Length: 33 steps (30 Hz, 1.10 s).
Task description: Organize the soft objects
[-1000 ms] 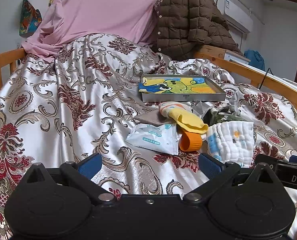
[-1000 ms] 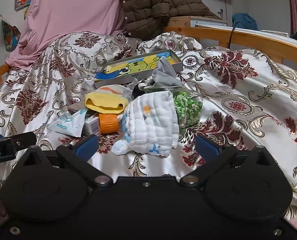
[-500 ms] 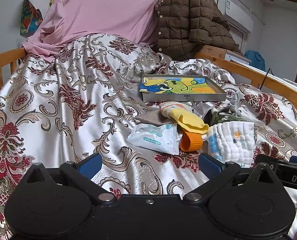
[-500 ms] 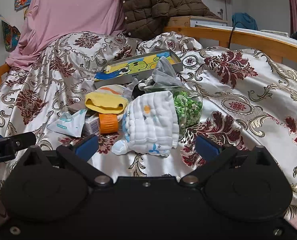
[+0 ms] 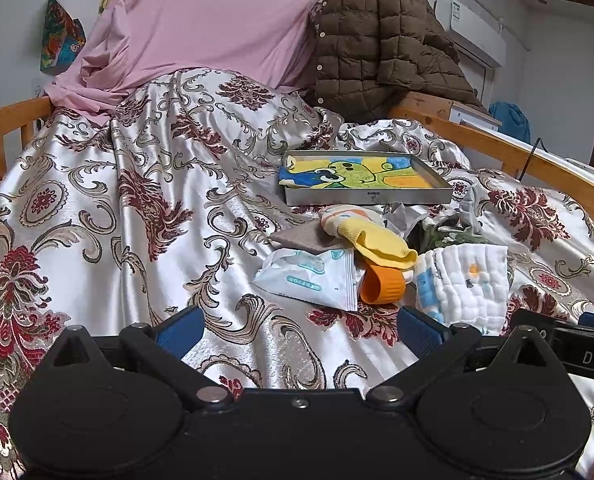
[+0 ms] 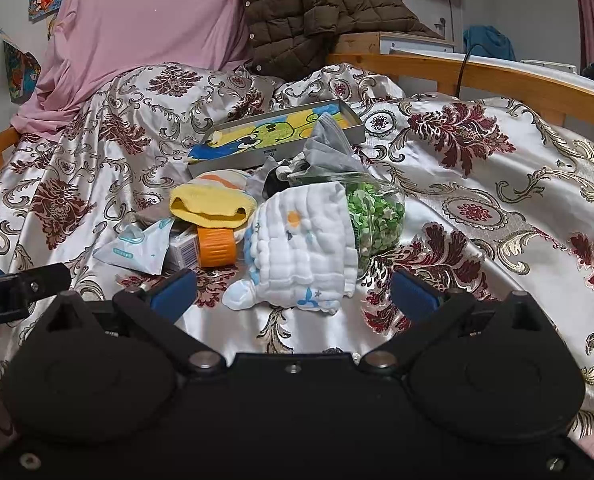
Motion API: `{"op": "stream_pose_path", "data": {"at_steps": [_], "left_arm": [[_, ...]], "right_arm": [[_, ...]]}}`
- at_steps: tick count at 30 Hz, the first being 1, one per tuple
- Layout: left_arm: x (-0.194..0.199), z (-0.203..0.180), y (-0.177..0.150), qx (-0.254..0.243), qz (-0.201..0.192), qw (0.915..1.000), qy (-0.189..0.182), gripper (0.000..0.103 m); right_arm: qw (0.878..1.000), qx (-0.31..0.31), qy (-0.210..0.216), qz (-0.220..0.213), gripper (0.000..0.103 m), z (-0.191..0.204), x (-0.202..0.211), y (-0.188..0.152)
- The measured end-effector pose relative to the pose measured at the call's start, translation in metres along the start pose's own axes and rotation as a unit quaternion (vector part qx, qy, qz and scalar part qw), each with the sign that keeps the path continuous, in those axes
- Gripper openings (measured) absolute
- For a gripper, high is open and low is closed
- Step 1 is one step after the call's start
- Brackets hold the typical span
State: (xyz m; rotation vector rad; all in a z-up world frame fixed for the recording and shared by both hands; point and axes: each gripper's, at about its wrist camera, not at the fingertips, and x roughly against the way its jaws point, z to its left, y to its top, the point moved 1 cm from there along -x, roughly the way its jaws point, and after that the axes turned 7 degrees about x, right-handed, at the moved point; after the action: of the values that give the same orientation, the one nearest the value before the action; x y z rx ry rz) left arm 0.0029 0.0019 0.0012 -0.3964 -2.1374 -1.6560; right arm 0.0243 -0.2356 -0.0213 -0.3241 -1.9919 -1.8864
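Two hand-held grippers, left (image 5: 300, 330) and right (image 6: 293, 294), gape wide and empty over the bed (image 6: 477, 184), where a quilted white cloth (image 6: 303, 250) leans on a bag of green bits (image 6: 375, 216); "DAS" shows beside the left one.

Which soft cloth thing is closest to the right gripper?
The white quilted cloth with the little orange and blue pictures. It lies just ahead of the open right gripper, while the yellow sock sits farther back.
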Motion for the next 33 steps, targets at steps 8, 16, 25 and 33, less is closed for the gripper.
{"op": "stream_pose_path", "data": {"at_steps": [8,16,25,33], "left_arm": [[0.0,0.001,0.0,-0.001,-0.002,1.0,0.0,0.102],[0.0,0.001,-0.001,0.002,-0.002,1.0,0.001,0.102],[0.0,0.001,-0.002,0.002,-0.002,1.0,0.003,0.102],[-0.012,0.006,0.004,-0.026,0.012,0.9994,0.018,0.102]], "right_arm": [[1.0,0.0,0.0,-0.001,0.103,0.0,0.0,0.0],[1.0,0.001,0.0,-0.001,0.103,0.001,0.0,0.0],[1.0,0.002,0.0,-0.001,0.103,0.001,0.0,0.0],[1.0,0.007,-0.01,0.009,0.103,0.001,-0.004,0.0]]}}
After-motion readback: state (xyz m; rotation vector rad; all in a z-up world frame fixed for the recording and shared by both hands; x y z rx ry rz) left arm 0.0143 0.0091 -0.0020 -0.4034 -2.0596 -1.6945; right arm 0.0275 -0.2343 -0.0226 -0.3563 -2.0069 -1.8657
